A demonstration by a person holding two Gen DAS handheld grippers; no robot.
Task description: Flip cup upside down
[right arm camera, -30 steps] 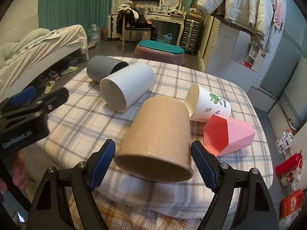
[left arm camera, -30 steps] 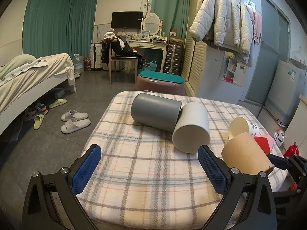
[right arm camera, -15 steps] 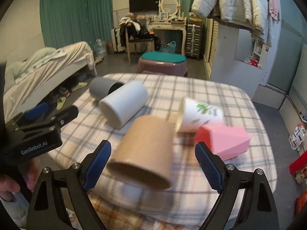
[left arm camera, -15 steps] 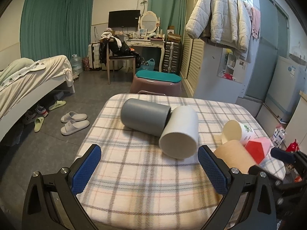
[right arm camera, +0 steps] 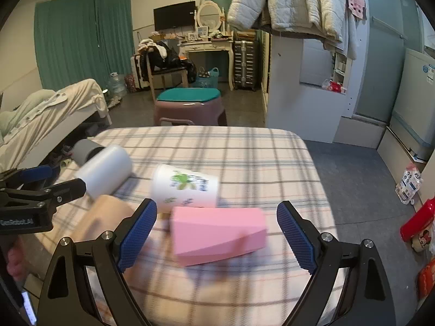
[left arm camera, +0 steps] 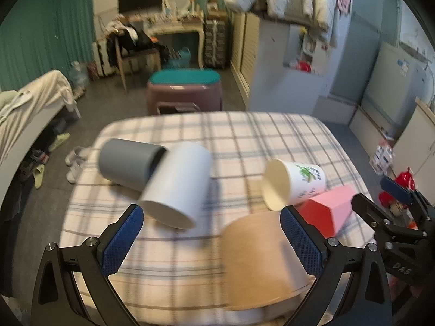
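Several cups lie on their sides on the plaid-covered table [left arm camera: 244, 135]. A brown paper cup [left arm camera: 261, 258] lies at the near edge between my left gripper's [left arm camera: 212, 240] open fingers, untouched. A white cup [left arm camera: 176, 184] and a grey cup [left arm camera: 127, 164] lie at the left. A printed white paper cup [right arm camera: 185, 190] and a pink faceted cup [right arm camera: 220, 233] lie at the right. My right gripper [right arm camera: 217, 236] is open, with the pink cup between its fingers, not gripped. The brown cup also shows in the right wrist view [right arm camera: 103, 220].
A purple stool with a teal cushion [left arm camera: 185, 92] stands behind the table. A bed [right arm camera: 49, 111] is at the left, a white cabinet [right arm camera: 312, 81] at the right. Slippers and red bottles lie on the floor around the table.
My right gripper has moved right, off the brown cup and over to the pink cup. My left gripper has swung right and now frames the brown cup. Both stay open.
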